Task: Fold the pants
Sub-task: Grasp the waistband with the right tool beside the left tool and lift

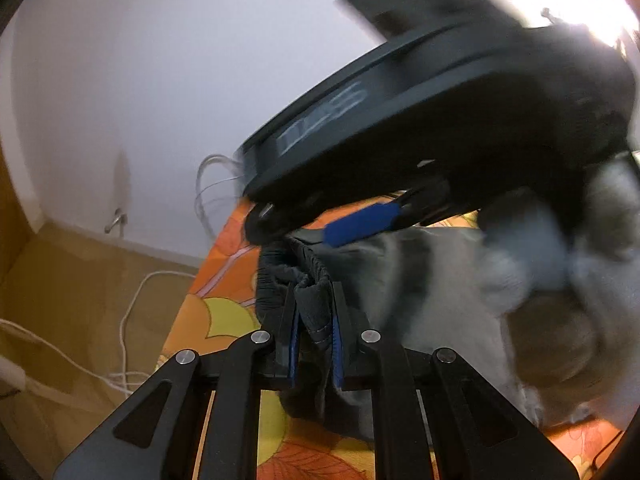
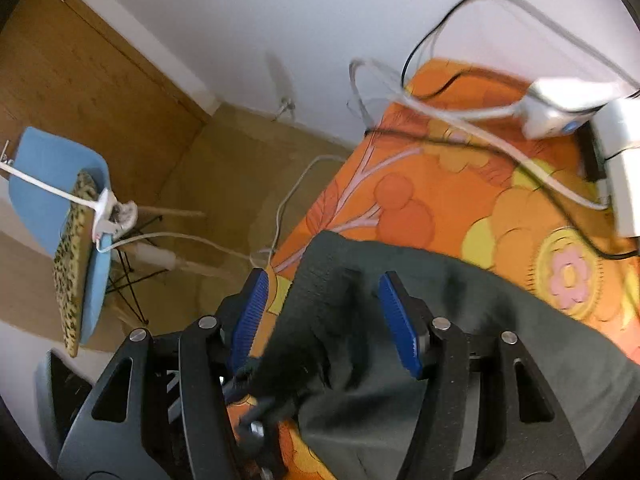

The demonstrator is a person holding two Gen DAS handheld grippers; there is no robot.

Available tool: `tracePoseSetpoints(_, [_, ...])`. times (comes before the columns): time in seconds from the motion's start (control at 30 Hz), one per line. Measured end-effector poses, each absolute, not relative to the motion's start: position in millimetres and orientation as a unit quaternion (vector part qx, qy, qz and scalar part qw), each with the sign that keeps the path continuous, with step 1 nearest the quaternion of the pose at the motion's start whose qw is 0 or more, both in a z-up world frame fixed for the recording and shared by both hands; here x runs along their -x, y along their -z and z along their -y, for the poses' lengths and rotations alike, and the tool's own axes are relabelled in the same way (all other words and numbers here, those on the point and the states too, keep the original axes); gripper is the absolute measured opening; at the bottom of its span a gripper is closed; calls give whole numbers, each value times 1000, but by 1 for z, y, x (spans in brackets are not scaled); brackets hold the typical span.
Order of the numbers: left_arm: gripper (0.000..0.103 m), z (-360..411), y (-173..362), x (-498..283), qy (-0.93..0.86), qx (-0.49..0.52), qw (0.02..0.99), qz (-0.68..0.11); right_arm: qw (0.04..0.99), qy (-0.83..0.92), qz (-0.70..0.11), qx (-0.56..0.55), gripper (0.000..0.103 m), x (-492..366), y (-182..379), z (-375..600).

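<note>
Dark grey pants (image 1: 420,280) lie on a table covered with an orange flowered cloth (image 1: 224,312). My left gripper (image 1: 314,320) is shut on a bunched fold of the elastic waistband, near the cloth's left edge. The right gripper's black housing hangs blurred just above and beyond it, with one blue pad (image 1: 360,226) over the pants. In the right wrist view my right gripper (image 2: 324,320) points steeply down and stands open. A raised ridge of the pants (image 2: 480,320) runs between its blue pads (image 2: 400,328) without touching them.
White and black cables (image 2: 460,116) and a white power adapter (image 2: 624,168) lie at the far end of the cloth (image 2: 460,184). Left of the table, over the wooden floor (image 2: 224,168), stands a blue chair (image 2: 52,168) with a leopard cushion. More cables trail there.
</note>
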State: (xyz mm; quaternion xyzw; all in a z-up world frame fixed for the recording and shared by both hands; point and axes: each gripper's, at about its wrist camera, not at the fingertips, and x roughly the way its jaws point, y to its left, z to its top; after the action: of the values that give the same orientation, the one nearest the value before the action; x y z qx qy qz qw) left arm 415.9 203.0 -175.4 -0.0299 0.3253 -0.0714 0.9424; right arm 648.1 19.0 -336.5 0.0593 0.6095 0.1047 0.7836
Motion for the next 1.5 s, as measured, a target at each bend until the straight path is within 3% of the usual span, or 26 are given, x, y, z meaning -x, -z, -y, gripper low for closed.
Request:
tracePoseSetpoints(0.1, [11,-202,176,-416,77,34,942,-326,770,-92,-629,-52,60,-651,356,-21])
tracePoseSetpoints(0.13, [11,-203,177,-416,78,36,940,-330,765,-88,-636,-51,55,-651,362,-21])
tracePoseSetpoints(0.17, [12,-205,179,-417,81,39,938,-335,764,-85,-637,-52,42,-651,365,-19])
tracePoseSetpoints(0.23, [17,-209,180,-416,79,44,936,-339,766,-95,-633,-68,32,-648,367,-15])
tracePoseSetpoints(0.27, [26,-211,181,-415,73,44,937,-339,768,-97,-629,-71,30,-647,365,-13])
tracePoseSetpoints(0.3, [41,-214,181,-413,66,46,936,-342,772,-96,-624,-73,29,-645,363,-10])
tracePoseSetpoints(0.37, [49,-220,183,-410,62,55,936,-343,777,-95,-616,-85,28,-643,360,-4])
tracePoseSetpoints(0.63, [53,-226,196,-424,68,84,920,-377,786,-103,-592,-144,27,-637,355,20])
tracePoseSetpoints(0.77, [53,-242,203,-437,63,149,911,-380,788,-111,-588,-145,27,-637,352,19])
tracePoseSetpoints(0.87, [49,-245,205,-437,68,166,909,-375,792,-112,-588,-123,27,-636,350,14])
tracePoseSetpoints(0.9, [34,-245,205,-438,70,163,911,-372,791,-113,-590,-118,28,-636,351,13])
tracePoseSetpoints(0.93, [27,-244,204,-437,68,158,914,-368,789,-113,-593,-113,30,-637,351,10])
tracePoseSetpoints(1.03, [16,-238,198,-431,71,147,923,-350,787,-108,-599,-100,36,-640,351,7])
tracePoseSetpoints(1.07, [13,-237,196,-430,74,142,926,-343,787,-105,-601,-93,43,-640,350,6])
tracePoseSetpoints(1.1, [12,-234,193,-427,76,132,930,-333,787,-103,-603,-86,50,-641,347,6])
tracePoseSetpoints(1.23, [11,-209,182,-418,94,83,945,-303,779,-102,-613,-84,62,-642,336,11])
tracePoseSetpoints(1.37, [11,-172,174,-407,122,30,949,-288,750,-116,-643,-99,64,-636,339,14])
tracePoseSetpoints(1.43, [11,-156,172,-402,133,10,949,-287,750,-118,-645,-80,57,-626,339,15])
tracePoseSetpoints(1.47, [11,-147,173,-398,140,2,947,-290,752,-116,-645,-68,33,-621,338,16])
tracePoseSetpoints(1.5, [11,-140,172,-395,146,-4,945,-291,751,-116,-647,-61,21,-615,337,19])
